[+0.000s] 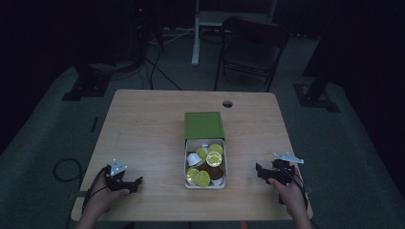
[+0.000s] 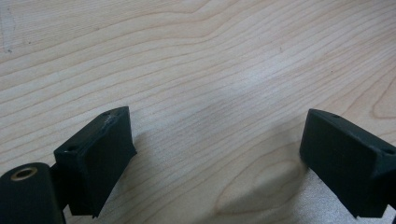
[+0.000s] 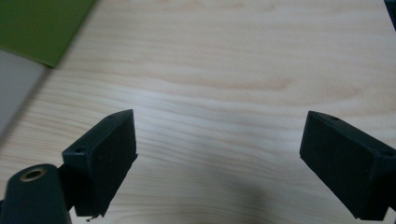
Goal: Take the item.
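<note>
White tray [image 1: 224, 168] of yellow-lidded pods [image 1: 214, 159] sits mid-table [image 1: 143, 129], w/ green lid [image 1: 204, 125] touching its far end. Left gripper [image 1: 137, 181] rests at near-left, right gripper [image 1: 258, 168] at near-right, both well apart from tray. Each has jaws spread wide over bare wood, holding nothing; a chair [image 1: 250, 47] stands beyond the far edge.

High view dim, surroundings near black; gripper views brighter, soft shadows on table [image 2: 210, 70]; slight blur.
</note>
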### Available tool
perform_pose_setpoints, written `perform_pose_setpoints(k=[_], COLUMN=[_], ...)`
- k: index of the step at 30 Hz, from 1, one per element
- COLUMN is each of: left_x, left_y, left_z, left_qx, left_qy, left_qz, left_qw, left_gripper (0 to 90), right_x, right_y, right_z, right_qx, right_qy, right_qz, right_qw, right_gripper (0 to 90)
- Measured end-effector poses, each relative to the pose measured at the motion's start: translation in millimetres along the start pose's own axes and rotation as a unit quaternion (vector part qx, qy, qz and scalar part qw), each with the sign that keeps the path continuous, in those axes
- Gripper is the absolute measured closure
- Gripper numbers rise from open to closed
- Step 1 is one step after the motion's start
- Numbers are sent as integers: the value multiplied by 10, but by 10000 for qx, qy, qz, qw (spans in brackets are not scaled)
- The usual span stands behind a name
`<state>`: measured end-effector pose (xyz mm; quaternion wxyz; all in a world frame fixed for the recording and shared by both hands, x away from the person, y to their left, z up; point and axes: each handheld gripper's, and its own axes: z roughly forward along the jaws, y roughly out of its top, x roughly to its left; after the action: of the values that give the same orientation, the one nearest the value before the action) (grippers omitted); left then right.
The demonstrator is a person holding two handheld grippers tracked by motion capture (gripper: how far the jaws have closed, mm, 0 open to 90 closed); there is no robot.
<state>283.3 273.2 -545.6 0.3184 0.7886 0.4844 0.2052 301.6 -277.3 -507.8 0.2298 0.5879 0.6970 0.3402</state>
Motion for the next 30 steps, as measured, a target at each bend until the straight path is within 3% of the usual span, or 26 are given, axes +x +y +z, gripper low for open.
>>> perform_pose_setpoints(k=[13,20,30], left_x=[-1,-12,-11], left_y=[0,1,2], left_z=[1,3,3], left_qx=[0,-12,-5], left_qy=[6,41,39], left_qz=[-5,-47,-41], left_qw=[10000,10000,10000], left_gripper=[100,101,101], right_x=[373,649,964], right_y=[275,376,459], right_z=[-318,-461,-598], right_qx=[-414,-595,-761], right_qy=[490,826,1274], right_qz=[-319,-675,-1078], right_qw=[9974,9925,9830], right_gripper=[108,109,134])
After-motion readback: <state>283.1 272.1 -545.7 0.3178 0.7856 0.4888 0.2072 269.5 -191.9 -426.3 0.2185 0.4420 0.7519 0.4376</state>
